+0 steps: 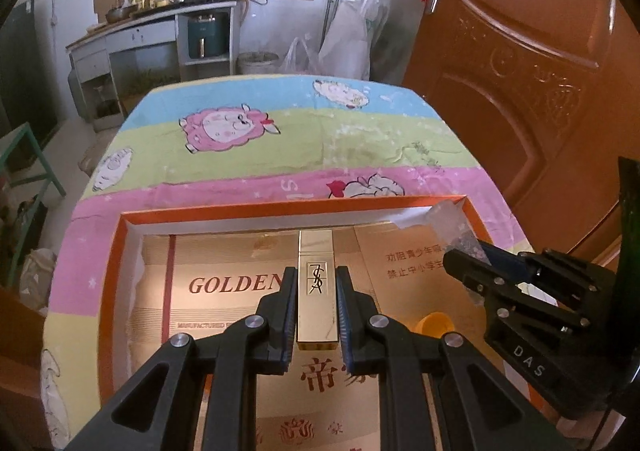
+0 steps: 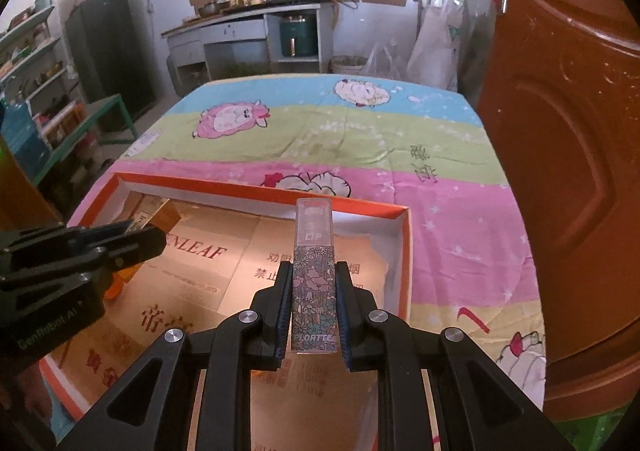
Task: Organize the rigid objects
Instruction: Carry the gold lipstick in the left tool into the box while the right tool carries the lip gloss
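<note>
My left gripper (image 1: 316, 281) is shut on a gold lipstick case (image 1: 316, 283) and holds it over the orange box (image 1: 108, 271) lined with gold printed card. My right gripper (image 2: 314, 275) is shut on a floral lip-gloss tube (image 2: 313, 275) with a clear cap, over the same orange box (image 2: 404, 259) near its right wall. The right gripper also shows in the left wrist view (image 1: 472, 263), and the left gripper in the right wrist view (image 2: 136, 239). A yellow cap (image 1: 434, 325) lies inside the box.
The box sits on a table with a sheep-print cloth (image 1: 280, 139). A brown door (image 1: 520, 91) stands close on the right. A counter with cookware (image 2: 256, 19), a dark fridge (image 2: 108, 59) and shelves (image 2: 36, 63) are beyond.
</note>
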